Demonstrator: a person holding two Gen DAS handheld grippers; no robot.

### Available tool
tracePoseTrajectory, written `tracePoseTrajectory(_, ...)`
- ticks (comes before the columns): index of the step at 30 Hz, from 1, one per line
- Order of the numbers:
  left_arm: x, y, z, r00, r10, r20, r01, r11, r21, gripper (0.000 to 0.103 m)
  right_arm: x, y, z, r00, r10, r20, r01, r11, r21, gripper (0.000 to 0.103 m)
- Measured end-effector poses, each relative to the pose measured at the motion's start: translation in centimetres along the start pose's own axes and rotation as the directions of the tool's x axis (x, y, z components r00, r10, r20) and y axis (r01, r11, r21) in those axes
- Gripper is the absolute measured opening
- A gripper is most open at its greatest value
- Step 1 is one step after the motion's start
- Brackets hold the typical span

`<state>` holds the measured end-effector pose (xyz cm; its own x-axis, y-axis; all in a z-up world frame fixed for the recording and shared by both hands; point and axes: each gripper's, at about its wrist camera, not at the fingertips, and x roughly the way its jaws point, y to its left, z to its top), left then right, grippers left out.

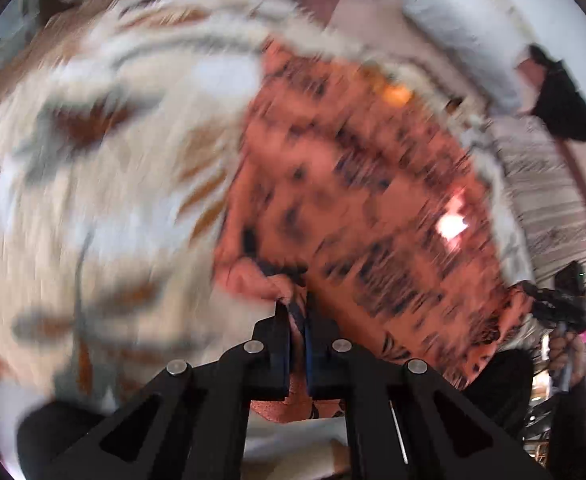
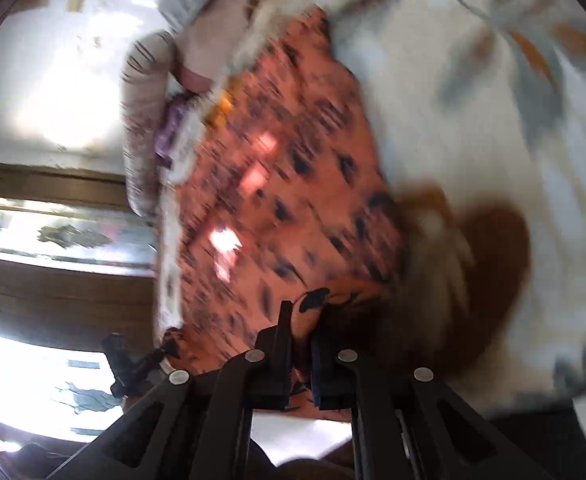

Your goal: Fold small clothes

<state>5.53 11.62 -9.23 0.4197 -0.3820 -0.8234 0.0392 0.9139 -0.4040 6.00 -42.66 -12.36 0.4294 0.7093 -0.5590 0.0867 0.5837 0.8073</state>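
A small orange garment [image 1: 353,184] with dark blue marks lies stretched over a pale floral bedspread [image 1: 93,184]; both views are blurred. My left gripper [image 1: 296,304] is shut on a bunched edge of the garment at its near left corner. In the right wrist view the same orange garment [image 2: 285,184] runs away from me, and my right gripper [image 2: 301,312] is shut on its near edge. At the garment's far corner in the left wrist view the other gripper [image 1: 557,312] shows as a dark shape. The other gripper [image 2: 133,360] also appears at the lower left of the right wrist view.
The floral bedspread [image 2: 493,120] fills the right of the right wrist view. Striped pillows [image 1: 549,200] and pale bedding [image 1: 453,12] lie beyond the garment. A dark cloth [image 1: 565,104] sits at the far right. Wooden furniture [image 2: 53,292] and bright windows stand left.
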Motion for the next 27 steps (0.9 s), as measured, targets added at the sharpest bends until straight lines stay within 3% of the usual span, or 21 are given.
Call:
tracePoseTrajectory(3,-0.5,-1.8,8.4,0.987,-0.077,0.142,0.076,0.997,0.015,0.006,-0.7,3.6,6.4,0.990,0.091,0.105,-0.086,0.995,-0.050,0.007)
tracePoseTrajectory(5,1.4,-1.8,13.5,0.977,-0.051,0.208,0.054,0.999,-0.007,0.008,-0.7,4.9,11.7,0.971,0.121,0.205,-0.111,0.992,-0.060,0.007)
tracePoseTrajectory(7,5.8,-1.4,17.6,0.982,0.042,0.187,-0.039,0.999,-0.019,0.045,1.5,4.0,16.0,0.968,0.072,0.241,-0.070,0.997,-0.017,0.014)
tracePoseTrajectory(8,8.4,-1.2,18.9,0.984,0.089,0.155,-0.088,0.996,-0.018,0.074,3.3,3.0,17.7,0.974,0.027,0.226,-0.029,1.000,0.005,0.032)
tracePoseTrajectory(9,10.8,-0.7,19.7,0.982,0.150,0.118,-0.149,0.989,-0.017,0.081,4.5,2.0,18.6,0.974,-0.026,0.224,0.019,0.999,0.032,0.063)
tracePoseTrajectory(10,12.0,0.3,19.6,0.977,0.196,0.082,-0.194,0.981,-0.027,0.081,5.3,0.8,18.7,0.968,-0.084,0.238,0.067,0.995,0.079,0.072)
tracePoseTrajectory(12,12.6,2.2,18.8,0.975,0.213,0.059,-0.209,0.976,-0.066,0.081,5.0,-0.6,16.8,0.950,-0.092,0.299,0.053,0.989,0.138,0.072)
tracePoseTrajectory(14,10.7,3.1,17.4,0.975,0.187,0.125,-0.172,0.978,-0.119,0.081,4.1,-0.5,13.4,0.945,-0.068,0.319,0.030,0.992,0.123,0.072)
tracePoseTrajectory(17,6.3,3.2,13.8,0.952,0.191,0.237,-0.157,0.975,-0.156,0.081,2.6,0.9,7.4,0.946,-0.035,0.322,0.019,0.998,0.053,0.072)
tracePoseTrajectory(20,3.7,2.8,9.9,0.953,0.126,0.274,-0.071,0.977,-0.200,0.082,3.1,1.0,2.9,0.959,-0.006,0.285,-0.015,0.997,0.071,0.072)
tracePoseTrajectory(23,5.1,1.8,6.9,0.970,0.064,0.235,-0.009,0.974,-0.226,0.086,5.6,0.2,2.5,0.968,-0.010,0.249,-0.023,0.991,0.131,0.072)
tracePoseTrajectory(25,8.2,0.8,6.9,0.985,0.057,0.164,-0.020,0.976,-0.219,0.086,7.0,-0.4,3.4,0.967,0.007,0.253,-0.054,0.982,0.181,0.072)
tracePoseTrajectory(27,10.2,0.4,7.4,0.987,0.079,0.143,-0.044,0.972,-0.232,0.085,8.1,-0.1,4.7,0.955,-0.031,0.295,-0.039,0.973,0.228,0.073)
